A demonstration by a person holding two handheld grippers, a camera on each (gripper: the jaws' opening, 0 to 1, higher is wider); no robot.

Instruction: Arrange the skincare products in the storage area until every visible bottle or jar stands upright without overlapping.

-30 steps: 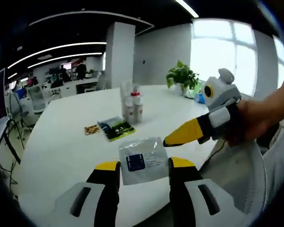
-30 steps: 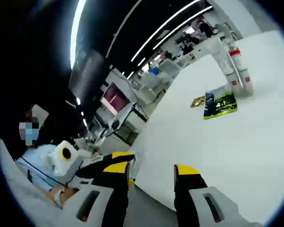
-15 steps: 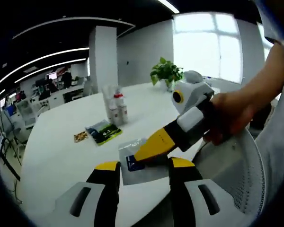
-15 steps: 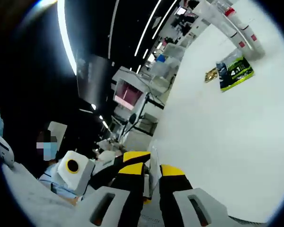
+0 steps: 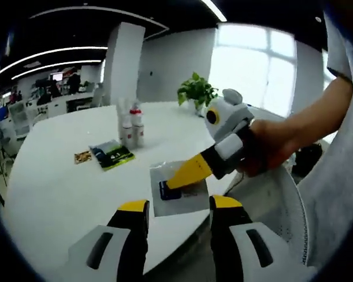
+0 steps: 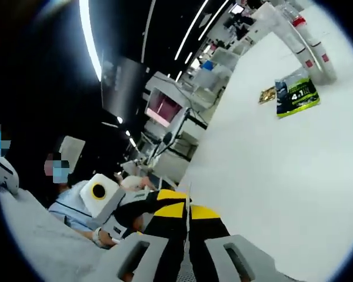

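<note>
- While the right gripper (image 5: 172,183) pinches the near clear sachet (image 5: 179,195) at its edge, jaws closed on it with the thin film between them in the right gripper view, the sachet lies flat at the table's (image 5: 59,182) near rim.
- Left gripper (image 5: 177,207) hovers just short of that sachet, jaws apart and holding nothing, so the right is the one in contact.
- Bottles (image 5: 130,126) stand upright in a tight cluster farther across the table, left of the sachet.
- Green packet (image 5: 111,154) and a small brown packet (image 5: 82,157) lie flat between, near the bottles; a potted plant (image 5: 195,94) stands far off.
- Nothing blocks the way to the cluster.
</note>
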